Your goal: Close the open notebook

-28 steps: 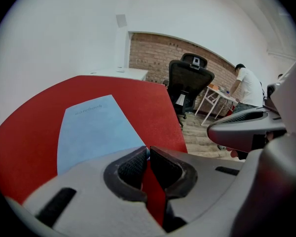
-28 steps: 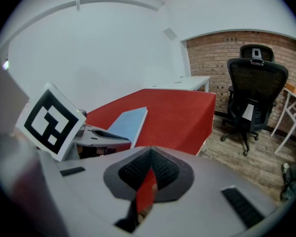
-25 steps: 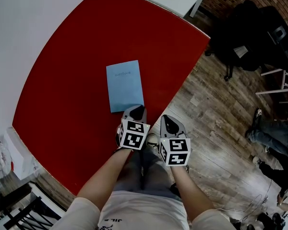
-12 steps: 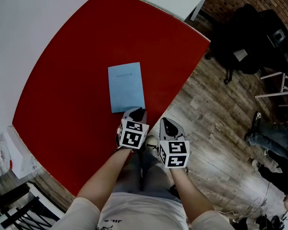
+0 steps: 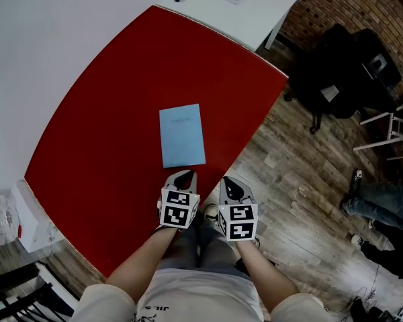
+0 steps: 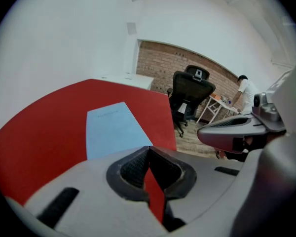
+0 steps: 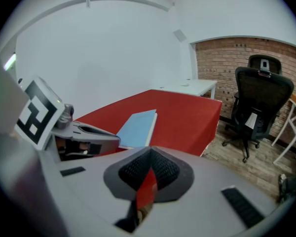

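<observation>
Notebook (image 5: 182,135) is shut and lies flat on the red tabletop (image 5: 101,119); plain light-blue cover faces up, with a small line of print near its far edge that we can't read; it's rectangular, long sides running away from us; the right gripper view shows the white page block along its right-hand edge, so it has some thickness; it sits toward the tabletop's near edge, on the side bordering the wooden floor (image 5: 295,180), just ahead of both tools and apart from them; left tool (image 5: 186,174) hovers just short of the notebook's near edge, not touching it; its jaws have just been closing and now meet at the tips with nothing between them, only red tabletop showing through the gap behind the pads; right tool (image 5: 232,182) is just beside it, near the tabletop's edge, jaws likewise tip to tip and empty; both slant down toward the notebook; a black office chair (image 5: 342,66) stands on the floor to the right, well apart from the tabletop.
</observation>
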`<state>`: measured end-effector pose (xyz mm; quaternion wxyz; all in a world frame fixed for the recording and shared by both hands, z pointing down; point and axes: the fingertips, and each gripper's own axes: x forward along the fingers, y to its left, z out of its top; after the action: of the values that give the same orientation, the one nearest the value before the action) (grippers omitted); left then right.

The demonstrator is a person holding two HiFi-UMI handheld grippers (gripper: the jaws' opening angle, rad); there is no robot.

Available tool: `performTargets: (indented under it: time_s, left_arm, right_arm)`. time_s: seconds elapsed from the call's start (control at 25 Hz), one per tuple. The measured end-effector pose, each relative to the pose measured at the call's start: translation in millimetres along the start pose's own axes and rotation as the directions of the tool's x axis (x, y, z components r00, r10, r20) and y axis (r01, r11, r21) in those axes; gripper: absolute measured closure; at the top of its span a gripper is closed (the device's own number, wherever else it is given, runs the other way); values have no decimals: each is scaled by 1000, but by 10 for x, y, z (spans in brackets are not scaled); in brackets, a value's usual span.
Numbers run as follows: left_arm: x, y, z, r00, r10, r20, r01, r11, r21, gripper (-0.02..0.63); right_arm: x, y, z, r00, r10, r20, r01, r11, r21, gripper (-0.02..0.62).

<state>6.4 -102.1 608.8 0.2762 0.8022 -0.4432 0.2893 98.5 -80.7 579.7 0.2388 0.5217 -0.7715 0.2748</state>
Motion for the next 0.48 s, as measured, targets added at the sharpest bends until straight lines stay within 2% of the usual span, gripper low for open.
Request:
performTargets:
  time_s: [0.2, 0.4, 0.48]
  left_arm:
    - [-537, -36, 182, 998, 26, 49, -26, 1000, 4, 600]
    - [-1225, -34, 140, 994, 67, 88, -54, 989, -139, 600]
    - [-1431, -35, 93, 990, 101, 103, -83, 982, -168, 600]
  right_arm:
    - [-231, 217, 96, 999, 37, -24, -38, 999, -23, 597]
    - [-554, 509, 173, 998, 58, -22, -60, 995, -85, 597]
    - [-660, 553, 201, 998, 60, -17, -61, 994, -87, 597]
